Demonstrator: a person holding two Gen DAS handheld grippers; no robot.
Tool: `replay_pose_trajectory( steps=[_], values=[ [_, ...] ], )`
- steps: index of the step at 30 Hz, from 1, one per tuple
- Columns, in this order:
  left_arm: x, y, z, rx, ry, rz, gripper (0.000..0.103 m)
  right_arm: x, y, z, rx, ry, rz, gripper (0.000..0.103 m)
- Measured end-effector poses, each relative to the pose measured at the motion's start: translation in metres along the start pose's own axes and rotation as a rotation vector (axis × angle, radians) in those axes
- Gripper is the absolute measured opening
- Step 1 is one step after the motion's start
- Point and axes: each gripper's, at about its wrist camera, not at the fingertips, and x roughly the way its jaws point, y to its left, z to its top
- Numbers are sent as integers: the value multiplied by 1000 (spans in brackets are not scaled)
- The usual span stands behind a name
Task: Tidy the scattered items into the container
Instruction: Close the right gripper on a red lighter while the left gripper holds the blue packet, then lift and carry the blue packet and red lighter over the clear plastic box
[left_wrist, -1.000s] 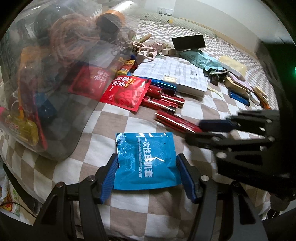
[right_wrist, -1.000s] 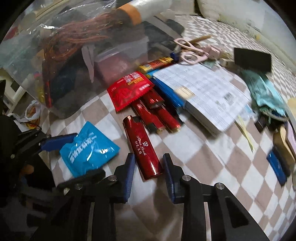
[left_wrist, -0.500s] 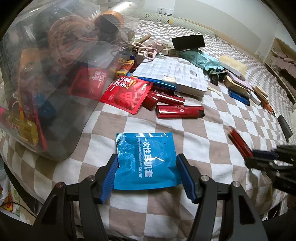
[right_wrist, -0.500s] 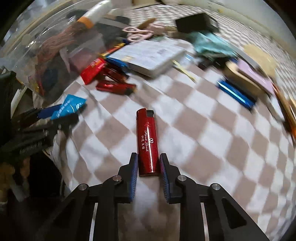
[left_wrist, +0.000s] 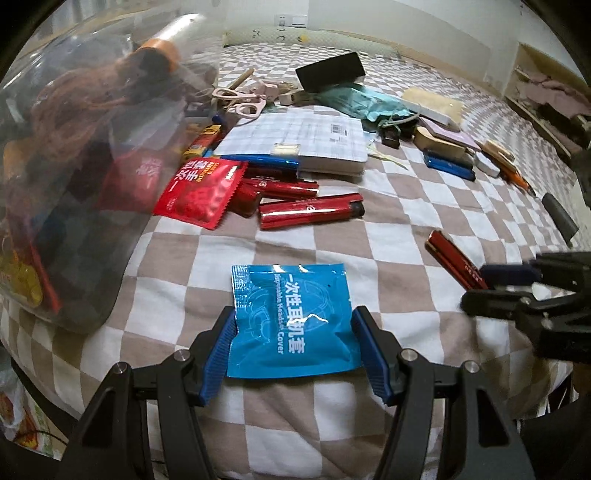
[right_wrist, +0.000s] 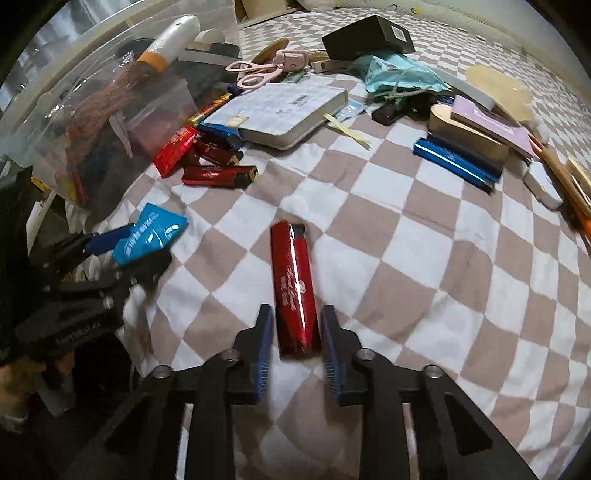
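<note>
1. Between my right gripper (right_wrist: 296, 341) fingers sits the red lighter (right_wrist: 294, 288), lying lengthwise with its black cap pointing away from me. A small gap shows on each side of it, so the jaws have slackened since half a second ago, when they pinched it tight.
2. That lighter has travelled: a second back it lay beside the other red lighters (left_wrist: 311, 211) near the notebook (left_wrist: 301, 142); it is now well apart from them, on open checkered bedspread (right_wrist: 424, 258).
3. From the left wrist view I see the same lighter's far end at (left_wrist: 455, 263), with my right gripper (left_wrist: 495, 286) at the frame's right edge, closer in than it was half a second ago.
4. My left gripper (left_wrist: 294, 352) has not moved across the three moments. Its blue pads (left_wrist: 218, 356) bracket the blue sachet (left_wrist: 293, 321) on both sides and touch its edges; whether they actually squeeze it I cannot tell.
5. My target, the clear container (left_wrist: 70, 166), stands at the left, already holding cord and packets, unchanged. A red sachet (left_wrist: 201, 192) lies against its base.
6. Pink scissors (right_wrist: 255, 72), a black box (right_wrist: 369, 37), a teal pouch (right_wrist: 400, 75) and a blue lighter (right_wrist: 456, 166) lie scattered as before.
</note>
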Motion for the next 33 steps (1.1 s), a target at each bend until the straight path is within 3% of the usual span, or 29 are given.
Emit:
replay_pose_trajectory(
  steps=[2, 7, 8, 11, 17, 24, 33],
  values=[
    [1, -1, 0, 6, 0, 6, 63, 2, 3, 3, 0, -9, 23, 62],
    [2, -4, 0, 19, 0, 15, 63, 9, 7, 13, -43, -22, -24, 62],
    [2, -4, 0, 22, -1, 16, 63, 9, 5, 15, -42, -25, -24, 60],
    [3, -4, 0, 20, 1, 14, 63, 12, 2, 15, -64, -32, -71, 41],
    [2, -8, 1, 32, -2, 12, 63, 10, 2, 6, -49, -38, -82, 25],
    [1, -12, 3, 45, -7, 8, 62, 4, 11, -8, -36, -47, -96, 23],
    [-1, -17, 8, 54, -11, -12, 62, -9, 22, -27, 44, -15, -23, 23]
  ],
)
